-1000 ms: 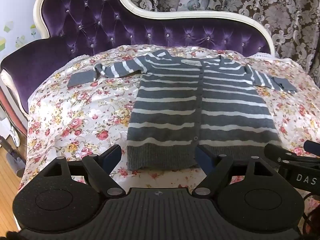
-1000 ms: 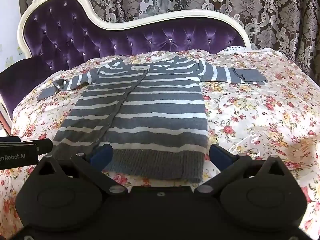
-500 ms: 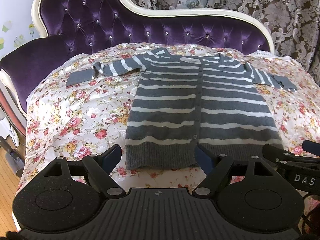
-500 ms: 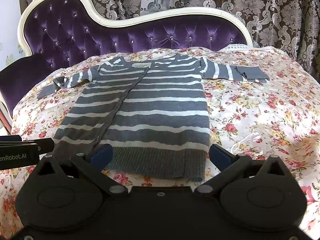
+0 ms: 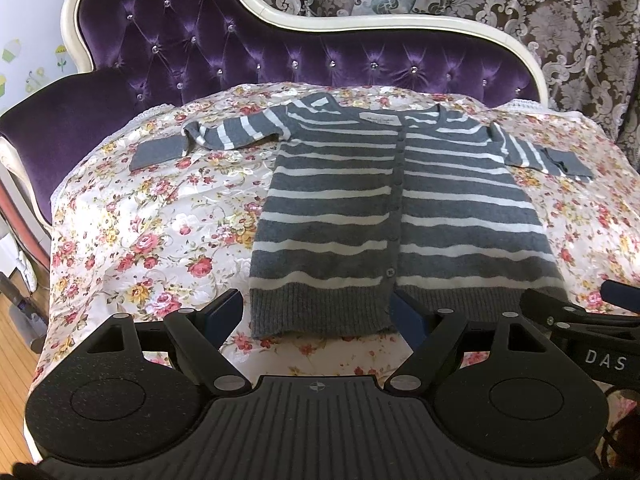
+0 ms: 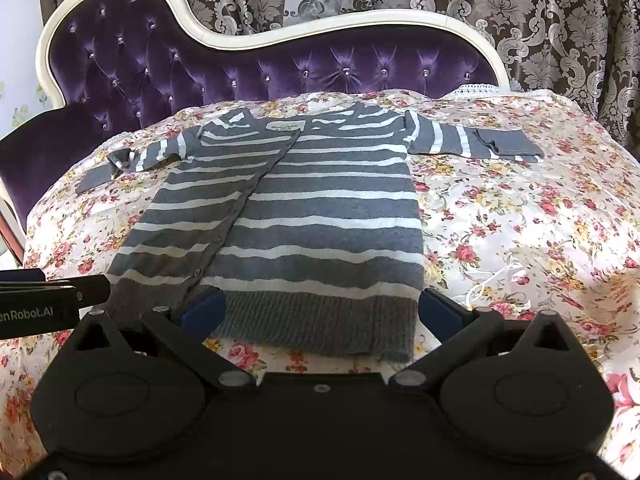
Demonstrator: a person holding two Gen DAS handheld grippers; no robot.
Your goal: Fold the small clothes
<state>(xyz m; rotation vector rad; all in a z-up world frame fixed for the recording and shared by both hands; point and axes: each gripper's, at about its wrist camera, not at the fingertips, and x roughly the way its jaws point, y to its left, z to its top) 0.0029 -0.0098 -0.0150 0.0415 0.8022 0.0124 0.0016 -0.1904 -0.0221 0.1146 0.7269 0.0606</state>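
The left gripper (image 5: 318, 314) is hovering with its blue-padded fingers (image 5: 226, 310) wide apart, holding nothing, over the ribbed hem of the grey knitted cardigan with white stripes (image 5: 400, 216). Its right pad is covering a bit of that hem. The right gripper (image 6: 320, 312) is also standing spread and empty at the hem's other half. The cardigan is lying flat, sleeves out, on the floral satin bedspread (image 5: 160, 232). The neck label's (image 6: 285, 126) text is too small to read. Only the left view is showing wooden floor (image 5: 12, 344). Behind are standing the purple tufted headboard (image 6: 280, 68) and patterned curtains (image 6: 540, 12).
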